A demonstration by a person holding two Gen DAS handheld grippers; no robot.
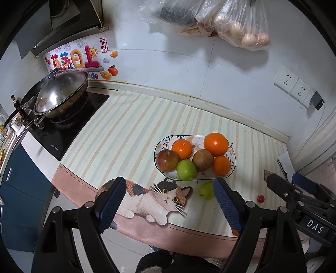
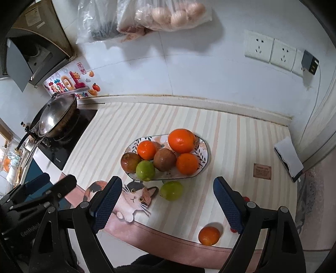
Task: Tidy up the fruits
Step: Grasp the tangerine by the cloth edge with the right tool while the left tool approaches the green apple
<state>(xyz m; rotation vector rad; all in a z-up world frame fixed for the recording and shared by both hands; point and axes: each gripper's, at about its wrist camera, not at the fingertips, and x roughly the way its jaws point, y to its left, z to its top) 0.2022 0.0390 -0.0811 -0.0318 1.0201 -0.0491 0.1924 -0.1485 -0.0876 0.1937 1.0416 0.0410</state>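
Table (image 2: 241, 134): striped mat; plate and loose fruit are carried.
Plate (image 2: 204, 156): six fruits are already held.
Left out: green fruit (image 2: 171, 190) beside plate, orange (image 2: 209, 235) near edge.
Claws: left claw (image 1: 170, 206) and right claw (image 2: 168, 206) are spread, empty.

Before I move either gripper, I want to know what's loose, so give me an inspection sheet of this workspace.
Surface: striped cat mat on the counter.
Job's things: plate holds three oranges, two brownish fruits, one green; loose green fruit, loose orange near the edge.
Clutter: small red items, card.
Grippers: left gripper and right gripper, jaws open, empty.
Cables: charger with cable.
Surroundings: wok, hanging bags.
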